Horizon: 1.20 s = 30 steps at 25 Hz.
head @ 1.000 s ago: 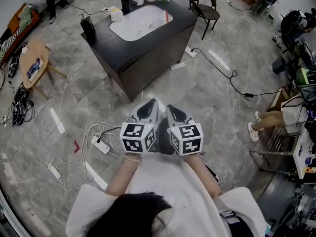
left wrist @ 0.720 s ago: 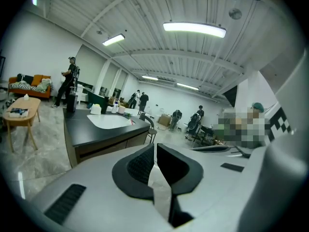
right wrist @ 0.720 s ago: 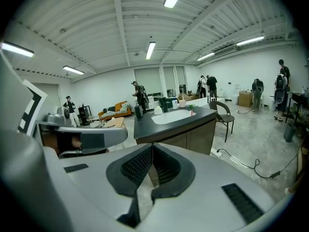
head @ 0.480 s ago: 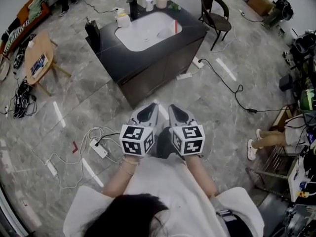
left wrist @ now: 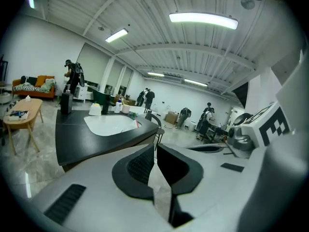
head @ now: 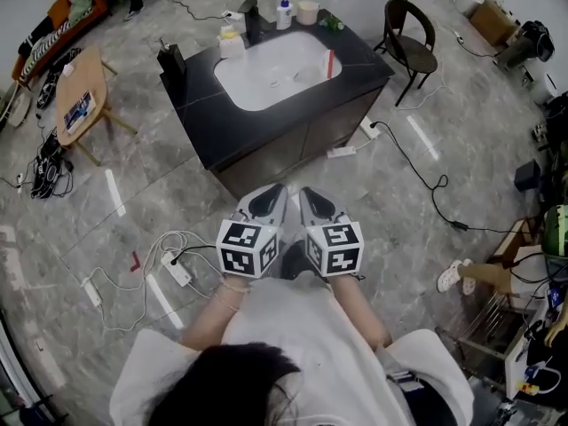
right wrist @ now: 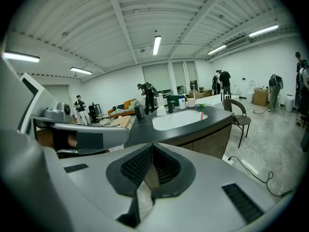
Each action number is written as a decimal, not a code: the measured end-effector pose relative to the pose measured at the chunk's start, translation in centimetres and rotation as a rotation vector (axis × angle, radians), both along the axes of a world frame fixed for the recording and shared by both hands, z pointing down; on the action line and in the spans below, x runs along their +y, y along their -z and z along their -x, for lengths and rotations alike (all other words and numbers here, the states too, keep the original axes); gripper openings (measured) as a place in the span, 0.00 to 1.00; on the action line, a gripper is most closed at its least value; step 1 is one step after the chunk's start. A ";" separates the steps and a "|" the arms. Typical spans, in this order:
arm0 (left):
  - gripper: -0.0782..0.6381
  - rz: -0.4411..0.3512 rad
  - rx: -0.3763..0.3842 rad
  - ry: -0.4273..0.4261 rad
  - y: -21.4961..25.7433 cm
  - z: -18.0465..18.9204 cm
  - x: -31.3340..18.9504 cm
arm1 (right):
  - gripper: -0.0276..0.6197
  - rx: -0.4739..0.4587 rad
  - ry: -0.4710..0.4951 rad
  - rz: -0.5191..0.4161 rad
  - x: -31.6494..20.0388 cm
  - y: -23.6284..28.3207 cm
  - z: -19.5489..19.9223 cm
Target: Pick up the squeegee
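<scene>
Holding the left gripper [head: 269, 193] and right gripper [head: 312, 196] side by side, fingers together and empty, well short of the black tabletop [head: 222, 122], the person had picked nothing yet, the red item [head: 329, 63] at the sink [head: 266, 69] rim, likely the squeegee, untouched.

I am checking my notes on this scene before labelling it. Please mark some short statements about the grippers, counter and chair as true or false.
The left gripper and the right gripper hold nothing. True.
Both grippers hang above the sink. False: they are over the floor, short of the counter.
A chair stands beside the counter. True.
The sink basin is black. False: it is white, set in a black counter.
</scene>
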State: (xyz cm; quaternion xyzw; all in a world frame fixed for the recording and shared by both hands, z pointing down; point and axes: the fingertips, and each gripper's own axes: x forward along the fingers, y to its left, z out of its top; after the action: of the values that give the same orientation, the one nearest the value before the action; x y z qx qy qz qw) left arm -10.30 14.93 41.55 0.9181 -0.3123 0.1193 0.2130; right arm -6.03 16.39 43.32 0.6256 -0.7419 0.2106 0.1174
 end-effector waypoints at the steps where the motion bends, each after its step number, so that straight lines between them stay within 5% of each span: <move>1: 0.16 0.000 0.001 0.007 0.1 -0.6 -0.7 | 0.09 0.002 0.009 -0.002 -0.9 0.1 -0.6; 14: 0.16 0.009 0.002 0.037 0.0 -9.0 -7.8 | 0.09 0.012 0.066 -0.021 -8.6 0.5 -8.2; 30: 0.16 0.075 0.011 0.121 -1.3 -12.9 -12.0 | 0.09 0.014 0.121 -0.049 -12.3 0.8 -12.5</move>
State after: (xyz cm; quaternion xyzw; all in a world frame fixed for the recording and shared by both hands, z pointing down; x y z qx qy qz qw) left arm 2.61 2.88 42.87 0.8894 -0.3615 0.1128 0.2559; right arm 6.47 4.10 42.51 0.5840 -0.7823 0.1805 0.1199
